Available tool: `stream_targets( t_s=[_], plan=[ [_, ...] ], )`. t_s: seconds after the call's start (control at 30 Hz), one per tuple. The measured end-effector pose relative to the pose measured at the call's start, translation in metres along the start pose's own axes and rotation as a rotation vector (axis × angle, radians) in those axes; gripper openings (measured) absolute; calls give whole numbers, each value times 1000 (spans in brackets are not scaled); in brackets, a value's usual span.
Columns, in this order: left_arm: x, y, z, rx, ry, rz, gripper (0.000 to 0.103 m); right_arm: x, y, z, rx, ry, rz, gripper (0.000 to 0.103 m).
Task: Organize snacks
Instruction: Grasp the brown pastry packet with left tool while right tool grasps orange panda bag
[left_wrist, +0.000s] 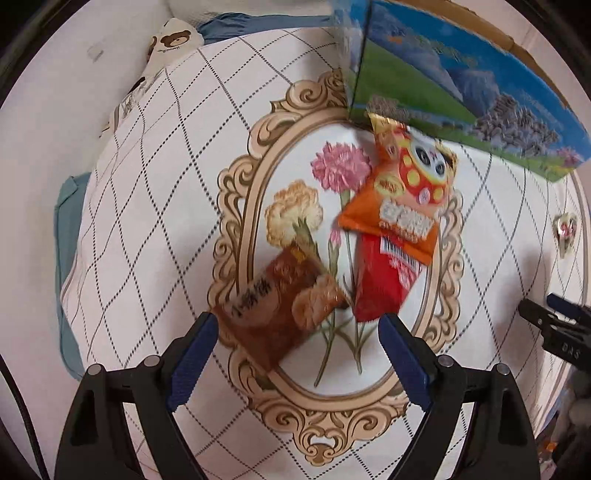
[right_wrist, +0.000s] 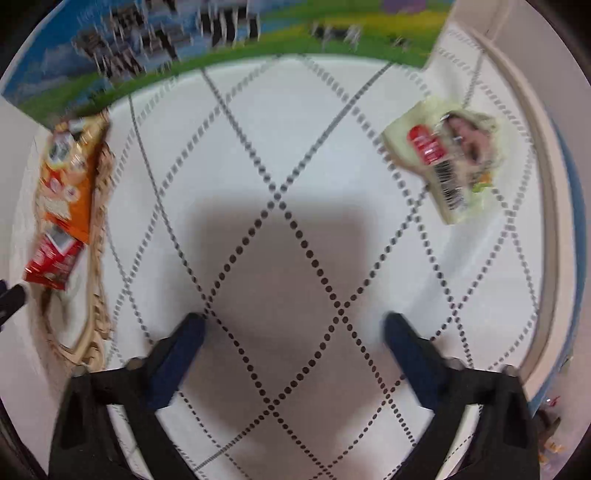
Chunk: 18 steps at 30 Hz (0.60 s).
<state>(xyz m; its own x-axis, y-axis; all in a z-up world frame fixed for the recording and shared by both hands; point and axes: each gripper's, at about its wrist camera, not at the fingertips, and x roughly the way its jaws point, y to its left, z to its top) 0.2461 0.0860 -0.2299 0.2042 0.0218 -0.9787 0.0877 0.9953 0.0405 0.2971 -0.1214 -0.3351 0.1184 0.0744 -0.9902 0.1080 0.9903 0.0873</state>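
Note:
A brown snack packet (left_wrist: 280, 306) lies on the flower-print tablecloth (left_wrist: 155, 206), between the blue fingers of my left gripper (left_wrist: 297, 325) and close to the left one. The jaws stand wide and do not press it. Beyond it, an orange panda packet (left_wrist: 402, 192) overlaps a red packet (left_wrist: 380, 284). My right gripper (right_wrist: 295, 325) hangs open over bare cloth with nothing between its fingers. A pale green packet (right_wrist: 450, 158) lies ahead to its right. The orange packet (right_wrist: 70, 184) and red packet (right_wrist: 51, 262) lie at its far left.
A blue-and-green printed cardboard box (left_wrist: 461, 92) stands at the back, also across the top of the right wrist view as the box (right_wrist: 221, 33). A small wrapped sweet (left_wrist: 565, 229) lies at the right. A bear-print cushion (left_wrist: 166, 48) sits beyond the table's far left edge.

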Motion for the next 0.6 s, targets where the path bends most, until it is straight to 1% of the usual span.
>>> stream_targets(
  t_s=[0.03, 0.07, 0.13, 0.17, 0.2, 0.23, 0.27, 0.3, 0.33, 0.37, 0.43, 0.5, 0.53, 0.57, 0.6],
  plan=[
    [0, 2, 2, 11, -10, -15, 89, -8, 3, 1, 6, -16, 22, 71],
    [1, 3, 3, 35, -10, -14, 89, -16, 8, 2, 23, -38, 76, 70],
    [8, 3, 4, 111, 5, 11, 89, -30, 21, 8, 61, -71, 176, 70],
    [14, 2, 5, 148, 28, 14, 89, -33, 29, 12, 68, -82, 212, 70],
    [25, -2, 6, 199, 75, 2, 89, -36, 42, 19, 71, -92, 269, 71],
    [32, -3, 5, 236, 112, -3, 89, -37, 54, 27, 70, -98, 307, 71],
    [41, -5, 4, 270, 144, 3, 89, -36, 68, 34, 61, -102, 329, 71],
    [49, -8, 3, 306, 157, 30, 89, -34, 80, 42, 48, -102, 342, 71],
    [57, -9, 3, 341, 157, 69, 89, -32, 92, 49, 39, -105, 343, 71],
    [61, -8, 4, 351, 150, 80, 89, -29, 102, 57, 35, -108, 341, 71],
    [61, 3, 8, 285, 141, 37, 74, -21, 119, 70, 25, -101, 328, 71],
    [57, 23, 13, 169, 133, -7, 64, -12, 138, 84, 9, -98, 292, 71],
    [55, 33, 15, 114, 127, -20, 63, -7, 145, 90, 6, -96, 266, 71],
    [54, 46, 15, 37, 128, -41, 63, 0, 147, 98, 6, -91, 256, 71],
    [54, 59, 14, -32, 134, -74, 63, 6, 157, 98, 6, -77, 246, 71]
  ],
)
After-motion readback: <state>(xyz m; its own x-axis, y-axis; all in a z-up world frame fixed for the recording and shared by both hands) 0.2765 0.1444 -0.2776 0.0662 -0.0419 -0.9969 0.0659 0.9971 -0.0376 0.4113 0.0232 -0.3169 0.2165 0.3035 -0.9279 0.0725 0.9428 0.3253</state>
